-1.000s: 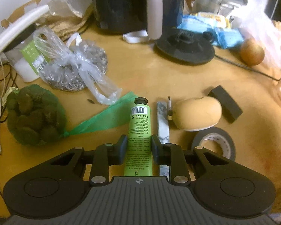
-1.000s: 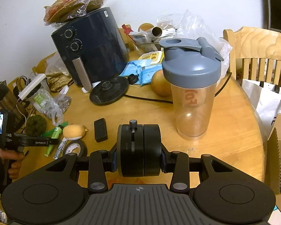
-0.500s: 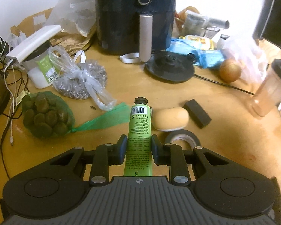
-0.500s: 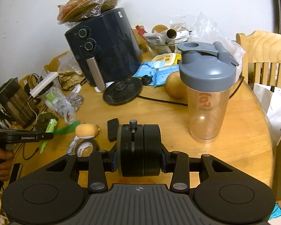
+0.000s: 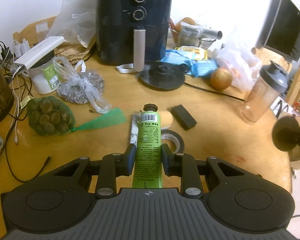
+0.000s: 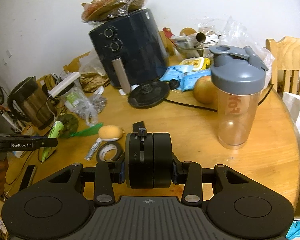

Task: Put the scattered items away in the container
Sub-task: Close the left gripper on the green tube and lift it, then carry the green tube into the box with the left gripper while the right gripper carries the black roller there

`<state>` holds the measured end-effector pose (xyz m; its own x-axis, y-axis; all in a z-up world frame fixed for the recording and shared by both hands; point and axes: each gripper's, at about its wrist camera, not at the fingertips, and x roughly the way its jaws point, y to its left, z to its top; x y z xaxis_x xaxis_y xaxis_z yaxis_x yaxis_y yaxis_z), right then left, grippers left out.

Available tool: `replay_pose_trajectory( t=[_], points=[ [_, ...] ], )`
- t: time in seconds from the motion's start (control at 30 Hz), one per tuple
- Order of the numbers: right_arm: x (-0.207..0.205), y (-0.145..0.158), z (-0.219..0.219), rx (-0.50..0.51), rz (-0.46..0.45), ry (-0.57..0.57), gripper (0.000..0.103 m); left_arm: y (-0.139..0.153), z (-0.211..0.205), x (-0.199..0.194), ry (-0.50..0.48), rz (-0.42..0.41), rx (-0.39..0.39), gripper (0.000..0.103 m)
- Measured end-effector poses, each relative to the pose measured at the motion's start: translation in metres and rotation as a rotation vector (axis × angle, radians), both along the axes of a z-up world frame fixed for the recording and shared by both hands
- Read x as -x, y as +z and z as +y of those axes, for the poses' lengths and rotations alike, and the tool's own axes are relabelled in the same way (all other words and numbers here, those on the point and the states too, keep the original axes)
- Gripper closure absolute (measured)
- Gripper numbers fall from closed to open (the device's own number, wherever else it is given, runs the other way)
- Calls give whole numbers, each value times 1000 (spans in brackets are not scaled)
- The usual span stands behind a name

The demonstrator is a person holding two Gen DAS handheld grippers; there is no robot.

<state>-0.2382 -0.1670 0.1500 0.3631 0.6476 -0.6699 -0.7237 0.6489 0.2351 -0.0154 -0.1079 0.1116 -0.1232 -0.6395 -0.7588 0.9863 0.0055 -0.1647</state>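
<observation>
My left gripper [image 5: 148, 156] is shut on a green tube [image 5: 149, 136] with a black cap, held above the wooden table [image 5: 220, 140] and pointing away from me. The right wrist view shows the same tube [image 6: 56, 129] at the far left, in the hand-held gripper. My right gripper [image 6: 148, 172] is shut on a black round device [image 6: 148, 158] with an on/off slider, above the table's near edge. On the table lie a yellow sponge [image 6: 110, 133], a black tape roll [image 6: 109, 151], a silvery sachet [image 6: 93, 149] and a small black block [image 5: 183, 117].
A dark air fryer [image 5: 133, 28] stands at the back, with a kettle base [image 5: 162, 77], blue packets and an onion [image 5: 221, 79] near it. A shaker bottle [image 6: 237, 104] is at the right. A green net bag [image 5: 48, 119], plastic bags and cables crowd the left. A wooden chair [image 6: 290, 60] is beyond the table's right edge.
My left gripper has risen and drawn back with the green tube, so more of the table shows. The right gripper has turned slightly to the left, still holding the black device.
</observation>
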Motion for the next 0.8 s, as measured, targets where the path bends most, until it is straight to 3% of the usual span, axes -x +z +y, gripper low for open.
replay_pose_trajectory(
  t=[0.47,0.8],
  points=[
    [34,2,2,-21,15,78,60,0,56,22,-25,55,-47,76],
    [61,-6,16,54,37,176,60,-13,87,33,-9,65,-121,76]
  ],
)
